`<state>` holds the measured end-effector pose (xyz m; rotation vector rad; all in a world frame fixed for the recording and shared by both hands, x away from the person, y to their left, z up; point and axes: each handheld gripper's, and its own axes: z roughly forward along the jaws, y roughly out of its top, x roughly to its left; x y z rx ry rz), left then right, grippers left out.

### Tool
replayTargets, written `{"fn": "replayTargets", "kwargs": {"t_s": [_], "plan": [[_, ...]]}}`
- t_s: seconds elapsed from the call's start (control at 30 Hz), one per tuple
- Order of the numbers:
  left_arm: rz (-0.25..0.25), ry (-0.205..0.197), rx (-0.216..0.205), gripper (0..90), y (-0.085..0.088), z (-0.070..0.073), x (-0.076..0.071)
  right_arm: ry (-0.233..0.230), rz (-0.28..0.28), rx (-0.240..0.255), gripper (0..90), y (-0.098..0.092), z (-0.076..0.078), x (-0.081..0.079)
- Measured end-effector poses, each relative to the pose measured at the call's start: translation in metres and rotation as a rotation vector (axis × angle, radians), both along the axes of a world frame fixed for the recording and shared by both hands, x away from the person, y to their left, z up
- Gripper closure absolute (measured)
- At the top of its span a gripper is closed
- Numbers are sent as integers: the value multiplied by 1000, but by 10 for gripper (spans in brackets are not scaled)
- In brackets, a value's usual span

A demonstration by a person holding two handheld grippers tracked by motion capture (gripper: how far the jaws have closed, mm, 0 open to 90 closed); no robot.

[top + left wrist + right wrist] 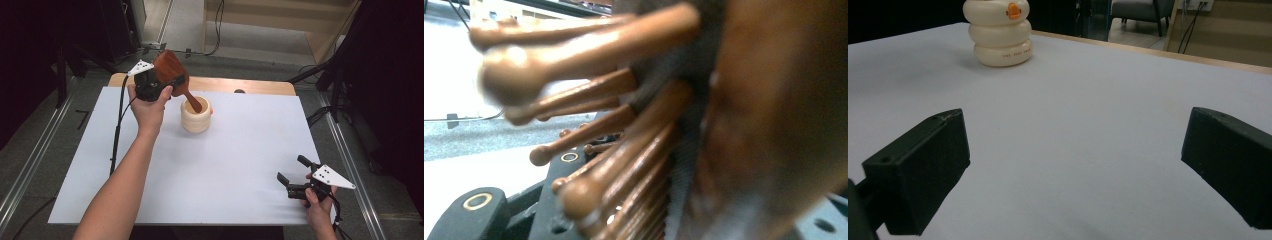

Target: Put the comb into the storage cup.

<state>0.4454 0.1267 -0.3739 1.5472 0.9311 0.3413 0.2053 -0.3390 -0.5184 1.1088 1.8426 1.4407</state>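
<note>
A dark red-brown wooden hairbrush (170, 69) is tilted over a cream, ringed pot (196, 120) at the far middle of the table. The end of its handle (194, 102) is inside the pot's mouth. My left gripper (169, 84) is shut on the brush just below its head. In the left gripper view the brush's back (769, 125) and its round-tipped wooden pins (614, 125) are very close and blurred. My right gripper (292, 169) rests open at the near right of the table, holding nothing. The right gripper view shows the pot (1000, 40), with an orange mark, far off to the left.
A white sheet (240, 165) covers the table, and a strip of wooden edge (260, 86) shows at the back. Black cables trail from both grippers. Dark stands and floor rails surround the table.
</note>
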Motion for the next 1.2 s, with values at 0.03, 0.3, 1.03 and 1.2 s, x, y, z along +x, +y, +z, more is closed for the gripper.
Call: {"fn": "replayTargets", "kwargs": {"t_s": [0.03,0.3,1.03,1.2], "plan": [[3,2,0,545,-1,-1,0,1,0,1,0,0,0,0],[25,22,16,544,-6,-12,3,1,6,5,0,0,0,0],[60,70,29,538,-9,-39,5,0,7,8,0,-1,0,1],[75,68,39,530,-17,-44,3,-2,9,4,0,-1,0,1]]}}
